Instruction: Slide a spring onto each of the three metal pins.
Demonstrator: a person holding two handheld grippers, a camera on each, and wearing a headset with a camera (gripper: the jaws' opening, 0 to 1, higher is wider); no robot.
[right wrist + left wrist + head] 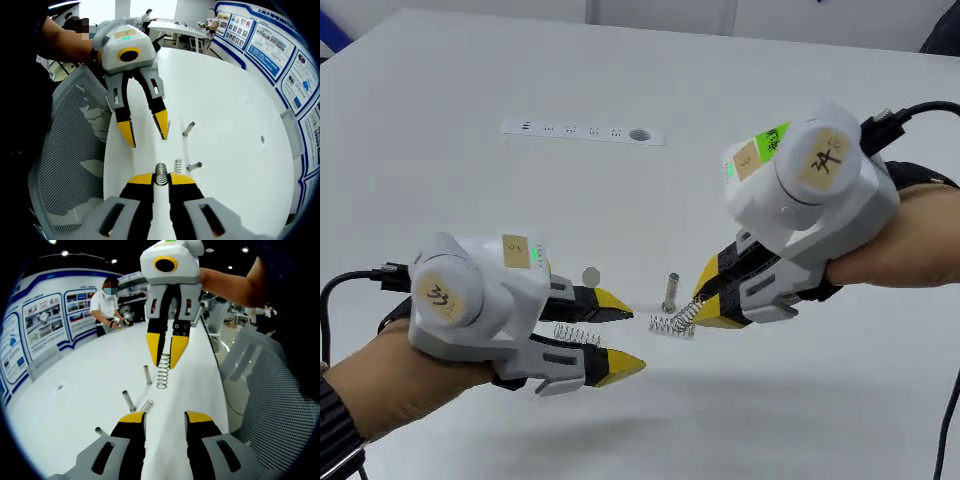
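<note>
a spring (160,173) is clamped in the right gripper (160,179), just beside an upright pin (671,292). the left gripper (631,338) is spread and empty. seemingly no pin is sleeved yet, and a second spring (672,325) lies near.

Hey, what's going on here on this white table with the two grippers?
A person holds a gripper in each hand over a white table. The right gripper is shut on a spring near an upright metal pin. The left gripper is open, with a second spring lying on the table near its tips. A third spring lies by that pin. The pins I can see look bare.
</note>
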